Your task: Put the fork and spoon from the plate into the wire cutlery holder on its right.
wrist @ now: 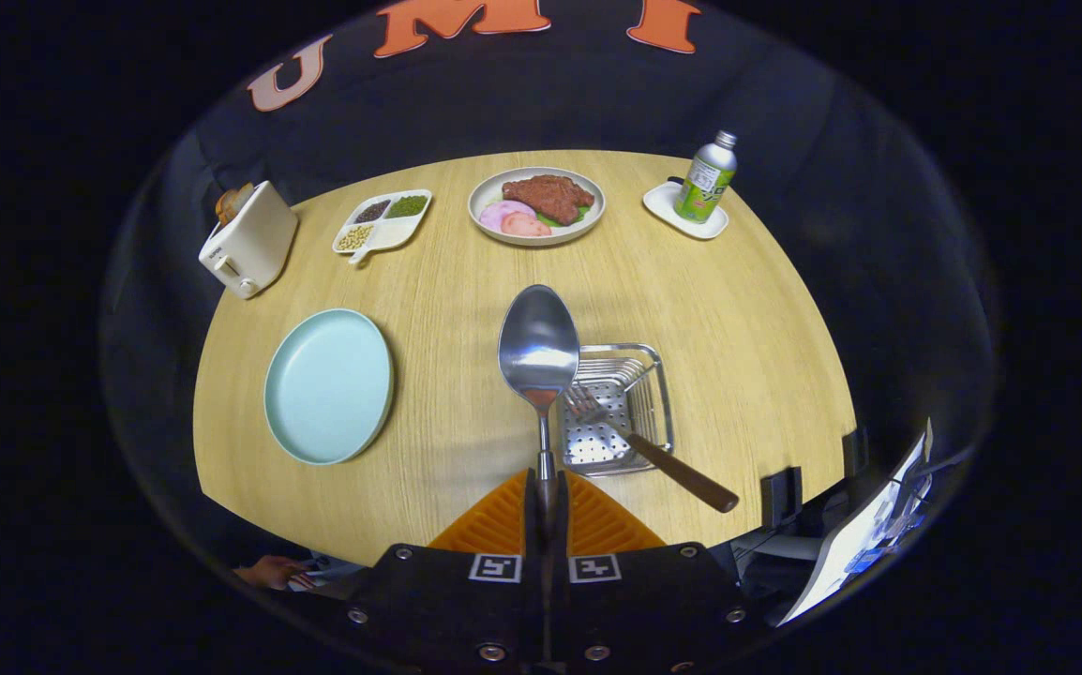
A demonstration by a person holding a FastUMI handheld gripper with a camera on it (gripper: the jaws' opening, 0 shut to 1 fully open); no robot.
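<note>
We see a round wooden table point(691, 309) carrying everything here. On it, left of our fingers, sits the pale blue plate point(327, 384), bare on top. At the far left edge stands a cream toaster point(247, 240) with bread in its slot, and beside it a white divided tray point(382, 223) of beans and seeds. Beyond the fingers, at the far side, a dish of meat and ham point(536, 205) rests, and to its right a green bottle point(707, 178) stands upright on a small white saucer point(686, 211).

Just ahead and to the right of the fingers lies the wire cutlery holder point(618, 405), with the fork point(653, 453) already in it, tines down inside and brown handle leaning out over the near rim.

Our gripper point(547, 497) has its orange fingers point(489, 525) pressed together on the stem of the spoon point(538, 349), whose bowl points away from us, beside the holder's left edge.
</note>
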